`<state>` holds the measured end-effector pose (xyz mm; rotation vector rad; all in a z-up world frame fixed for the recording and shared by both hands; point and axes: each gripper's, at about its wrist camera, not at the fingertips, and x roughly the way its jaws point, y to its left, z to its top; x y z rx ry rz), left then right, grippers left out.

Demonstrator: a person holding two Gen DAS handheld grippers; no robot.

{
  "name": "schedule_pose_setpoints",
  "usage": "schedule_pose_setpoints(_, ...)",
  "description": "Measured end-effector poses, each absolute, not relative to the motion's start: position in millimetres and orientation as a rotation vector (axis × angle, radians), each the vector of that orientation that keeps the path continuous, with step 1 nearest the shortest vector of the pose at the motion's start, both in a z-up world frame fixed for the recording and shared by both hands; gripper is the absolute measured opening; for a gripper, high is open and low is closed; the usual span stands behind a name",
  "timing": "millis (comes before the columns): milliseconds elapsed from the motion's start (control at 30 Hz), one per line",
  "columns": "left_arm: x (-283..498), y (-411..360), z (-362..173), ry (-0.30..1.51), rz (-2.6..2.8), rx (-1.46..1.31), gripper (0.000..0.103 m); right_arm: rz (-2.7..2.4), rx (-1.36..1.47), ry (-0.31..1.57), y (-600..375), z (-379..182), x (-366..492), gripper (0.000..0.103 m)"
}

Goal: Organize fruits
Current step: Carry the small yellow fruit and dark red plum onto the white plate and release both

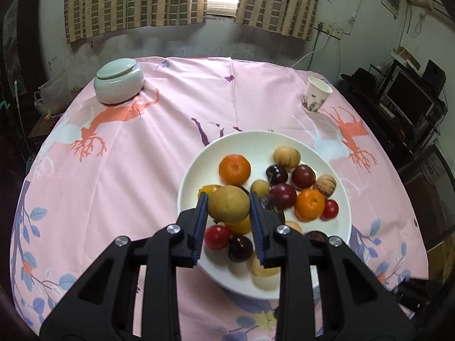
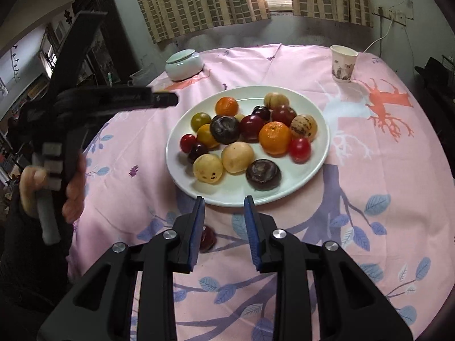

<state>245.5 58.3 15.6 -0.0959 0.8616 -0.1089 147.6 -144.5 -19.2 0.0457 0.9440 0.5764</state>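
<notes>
My left gripper [image 1: 228,199] is shut on a round tan-yellow fruit [image 1: 229,206] and holds it just above the near-left part of a white plate [image 1: 204,162]. The plate carries several fruits: oranges [image 1: 234,169], dark plums, red tomatoes and pale round ones. In the right wrist view the same plate [image 2: 233,194] lies ahead of my right gripper [image 2: 224,199], whose blue pads stand narrowly apart with nothing between them, over the tablecloth. A dark red fruit [image 2: 209,240] lies on the cloth, half hidden behind its left finger. The left gripper [image 2: 170,99] hangs at the left, held by a hand.
A pale green lidded jar [image 1: 119,81] stands at the far left of the round pink-clothed table, a paper cup [image 1: 315,95] at the far right. Curtains and a wall close the back. Dark shelves with electronics [image 1: 409,96] stand to the right.
</notes>
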Motion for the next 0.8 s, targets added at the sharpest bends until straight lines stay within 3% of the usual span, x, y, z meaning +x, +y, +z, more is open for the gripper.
schedule_pose_setpoints(100, 248, 67, 17, 0.847, -0.124, -0.144, 0.029, 0.636, 0.024, 1.025, -126, -43, 142, 0.029)
schedule_pose_setpoints(400, 216, 76, 27, 0.792, -0.152, -0.169, 0.029, 0.525, -0.164, 1.007, -82, -64, 154, 0.030)
schedule_pose_setpoints(600, 205, 71, 32, 0.774, -0.188, -0.155, 0.029, 0.469, -0.197, 1.050, -89, -87, 162, 0.036)
schedule_pose_setpoints(800, 200, 70, 35, 0.768, -0.196, -0.151, 0.029, 0.487, -0.157, 1.003, -98, -76, 153, 0.028)
